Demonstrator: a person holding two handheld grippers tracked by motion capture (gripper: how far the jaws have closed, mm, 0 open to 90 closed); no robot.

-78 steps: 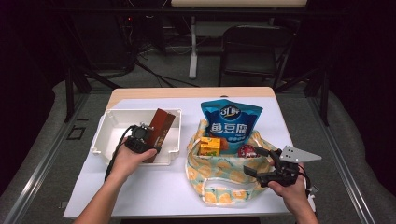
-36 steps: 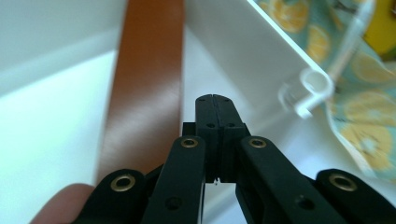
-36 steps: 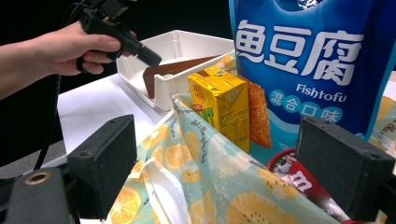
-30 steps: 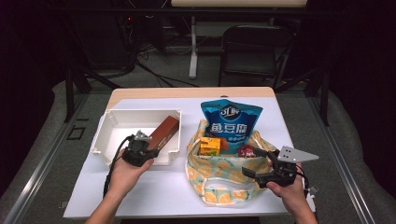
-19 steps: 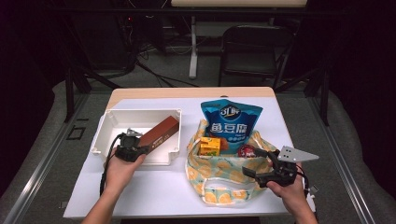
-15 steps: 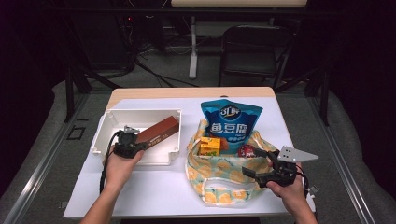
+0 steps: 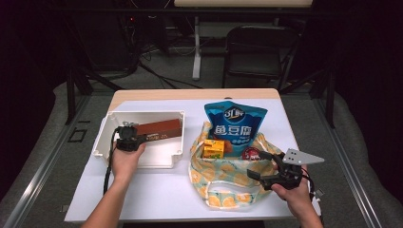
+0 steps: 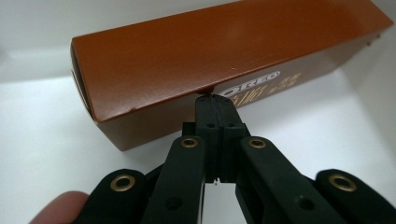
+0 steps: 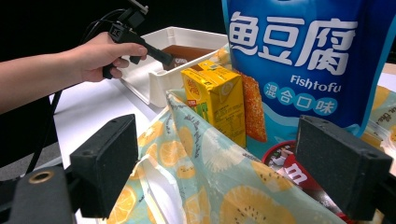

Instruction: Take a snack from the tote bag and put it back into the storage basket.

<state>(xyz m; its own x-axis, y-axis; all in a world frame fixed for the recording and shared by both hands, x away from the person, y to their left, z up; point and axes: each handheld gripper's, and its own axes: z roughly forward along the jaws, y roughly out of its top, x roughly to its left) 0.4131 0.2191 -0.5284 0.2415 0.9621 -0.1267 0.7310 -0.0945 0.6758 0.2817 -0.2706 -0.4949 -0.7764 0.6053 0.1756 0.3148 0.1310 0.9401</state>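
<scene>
Two claws on my feed. Left gripper (image 8: 218, 105) is clenched with nothing between the jaws, tips just at the side of the brown box (image 8: 224, 60), which lies in the white bin (image 7: 142, 159) at centre-left of the high view. Right gripper (image 9: 233, 163) is released, jaws spread at the rim of the fruit-print bag (image 7: 223, 178), lower right. My read: box delivered. The yellow carton (image 9: 217, 100), blue fish-tofu pouch (image 9: 303, 56) and red packet (image 9: 292, 168) sit in the bag, not yet moved.

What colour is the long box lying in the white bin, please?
Reddish brown box, best in the left gripper view.
</scene>
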